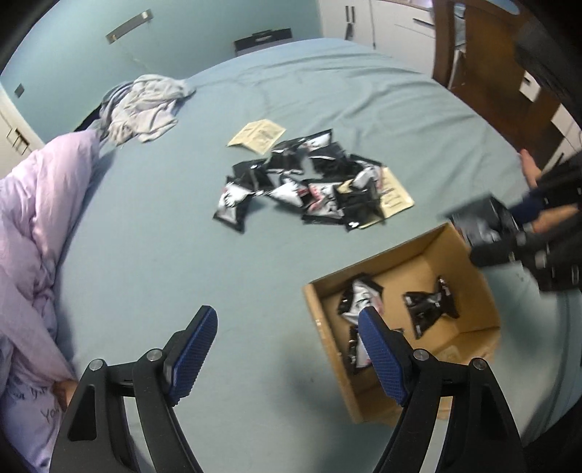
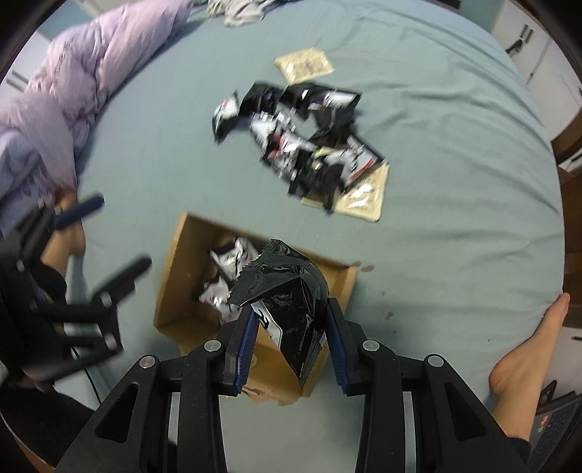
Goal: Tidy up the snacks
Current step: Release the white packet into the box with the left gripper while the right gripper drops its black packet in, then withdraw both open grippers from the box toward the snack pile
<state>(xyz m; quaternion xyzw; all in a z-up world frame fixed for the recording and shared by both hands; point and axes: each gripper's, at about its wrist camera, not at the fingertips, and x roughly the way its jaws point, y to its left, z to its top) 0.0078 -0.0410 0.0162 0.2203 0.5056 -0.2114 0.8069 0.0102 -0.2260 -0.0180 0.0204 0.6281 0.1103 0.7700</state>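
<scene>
Right fingers (image 2: 251, 334) are clamped on a black snack packet (image 2: 287, 309) over the box (image 2: 174, 262), left gripper (image 1: 287, 338) spread empty, a few packets boxed, pile (image 1: 309, 182) mostly left on the bed (image 1: 145, 236).

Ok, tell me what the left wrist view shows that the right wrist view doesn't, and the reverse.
Only the left wrist view: the door handle on the far wall and the wooden furniture beside the bed. Only the right wrist view: the black snack packet pinched in the right gripper, close up, and a bare foot. Both share the cardboard box, the snack pile and the open left gripper.
</scene>
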